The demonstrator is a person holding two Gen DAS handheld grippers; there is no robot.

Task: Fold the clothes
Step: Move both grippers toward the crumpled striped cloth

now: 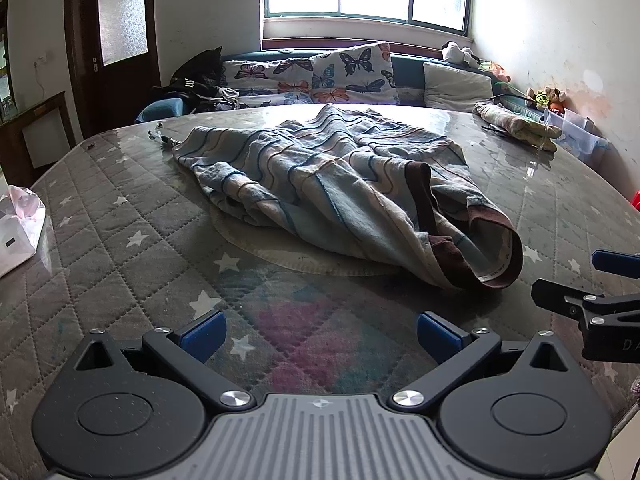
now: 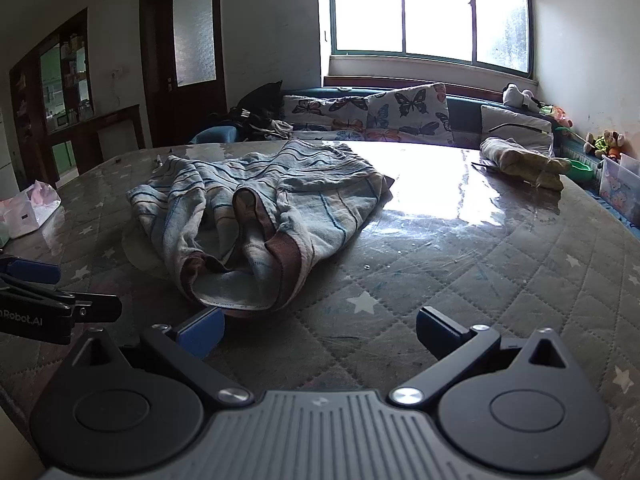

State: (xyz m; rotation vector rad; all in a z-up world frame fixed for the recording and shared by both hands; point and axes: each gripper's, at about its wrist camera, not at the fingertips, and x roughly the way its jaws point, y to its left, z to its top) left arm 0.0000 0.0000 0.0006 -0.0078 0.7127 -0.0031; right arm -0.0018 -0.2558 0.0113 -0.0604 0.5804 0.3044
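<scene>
While the striped shorts (image 1: pixel 328 184) lie rumpled mid-table, their far side hidden by folds, the left gripper (image 1: pixel 318 334) and right gripper (image 2: pixel 320 330) hover spread and empty, the pink bag (image 2: pixel 30 208) half cut off.

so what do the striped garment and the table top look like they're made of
The striped garment looks like soft, matte knit fabric, perhaps cotton: it slumps in loose folds and has a brown ribbed band. The table top seems to be quilted star-print cloth under a clear glossy sheet, maybe glass or plastic, since window glare reflects sharply off it.
</scene>
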